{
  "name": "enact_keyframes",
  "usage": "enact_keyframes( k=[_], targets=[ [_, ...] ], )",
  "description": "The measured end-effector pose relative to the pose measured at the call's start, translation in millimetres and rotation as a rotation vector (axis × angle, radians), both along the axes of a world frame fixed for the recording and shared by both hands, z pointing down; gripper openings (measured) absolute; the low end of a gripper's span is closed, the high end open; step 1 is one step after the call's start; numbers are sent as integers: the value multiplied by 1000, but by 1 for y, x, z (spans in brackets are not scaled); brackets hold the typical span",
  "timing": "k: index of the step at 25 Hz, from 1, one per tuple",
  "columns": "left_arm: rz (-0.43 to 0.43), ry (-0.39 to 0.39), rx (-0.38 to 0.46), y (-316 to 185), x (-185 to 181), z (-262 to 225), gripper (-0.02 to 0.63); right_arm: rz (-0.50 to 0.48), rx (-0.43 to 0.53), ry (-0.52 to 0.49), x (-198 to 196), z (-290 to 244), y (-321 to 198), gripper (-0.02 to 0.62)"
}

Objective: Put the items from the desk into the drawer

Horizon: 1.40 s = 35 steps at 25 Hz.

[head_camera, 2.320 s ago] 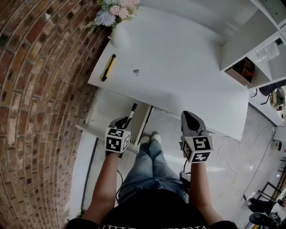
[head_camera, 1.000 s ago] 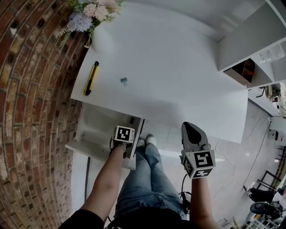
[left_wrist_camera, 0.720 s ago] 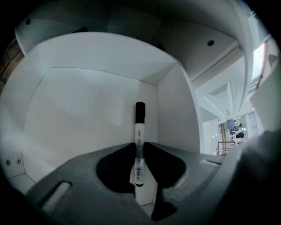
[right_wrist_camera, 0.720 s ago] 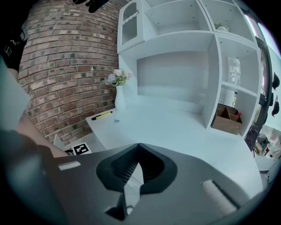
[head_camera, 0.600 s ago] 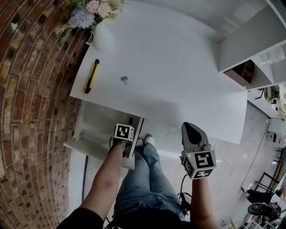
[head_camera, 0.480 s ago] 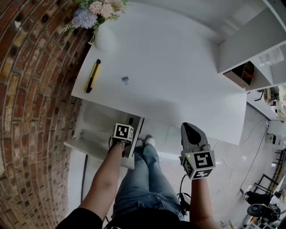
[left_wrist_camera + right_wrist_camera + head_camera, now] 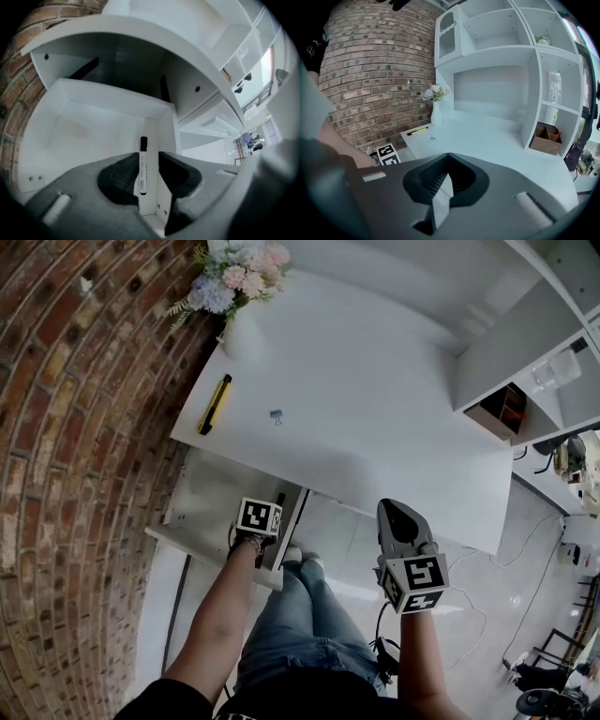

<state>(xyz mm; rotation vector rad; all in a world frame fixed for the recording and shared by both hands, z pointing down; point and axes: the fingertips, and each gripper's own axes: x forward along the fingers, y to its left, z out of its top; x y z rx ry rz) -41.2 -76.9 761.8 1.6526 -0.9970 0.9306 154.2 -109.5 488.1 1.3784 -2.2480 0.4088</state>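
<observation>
Left hand-held gripper [image 7: 149, 161], jaws just opening, is leaving 1 marker [image 7: 143, 164] lying in the drawer [image 7: 84, 136], while the yellow knife [image 7: 215, 404] and clip [image 7: 276, 415] are waiting on the surface [image 7: 375, 399].

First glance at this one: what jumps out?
A brick wall flanks the white desk, which has a vase of flowers at its far left corner. Below, the left tool, its jaws just opening, hangs over the open drawer, where a black-capped marker lies ungripped between them. A yellow utility knife and a small clip lie on the desk.
</observation>
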Motion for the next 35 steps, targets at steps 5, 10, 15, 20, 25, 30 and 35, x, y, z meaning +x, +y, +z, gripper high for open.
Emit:
enact_keyframes(
  k=[5, 10, 15, 20, 25, 30, 35],
  targets=[
    [-47, 2, 78, 0, -7, -38, 127, 11, 47, -23, 9, -26, 2, 8],
    [-87, 17, 168, 3, -11, -78, 127, 0, 91, -25, 16, -49, 4, 8],
    [-122, 22, 278, 0, -16, -128, 127, -1, 121, -73, 19, -73, 0, 8],
    [-135, 7, 389, -10, -23, -173, 127, -47, 172, -55, 13, -89, -7, 8],
    [-156, -11, 508, -28, -34, -215, 127, -81, 200, -62, 3, -97, -13, 8],
    [-204, -32, 669, -48, -42, -252, 187, -80, 203, -71, 1, -97, -18, 8],
    [-254, -68, 872, -73, -46, -287, 457, -58, 209, -96, 6, -98, -26, 8]
  ],
)
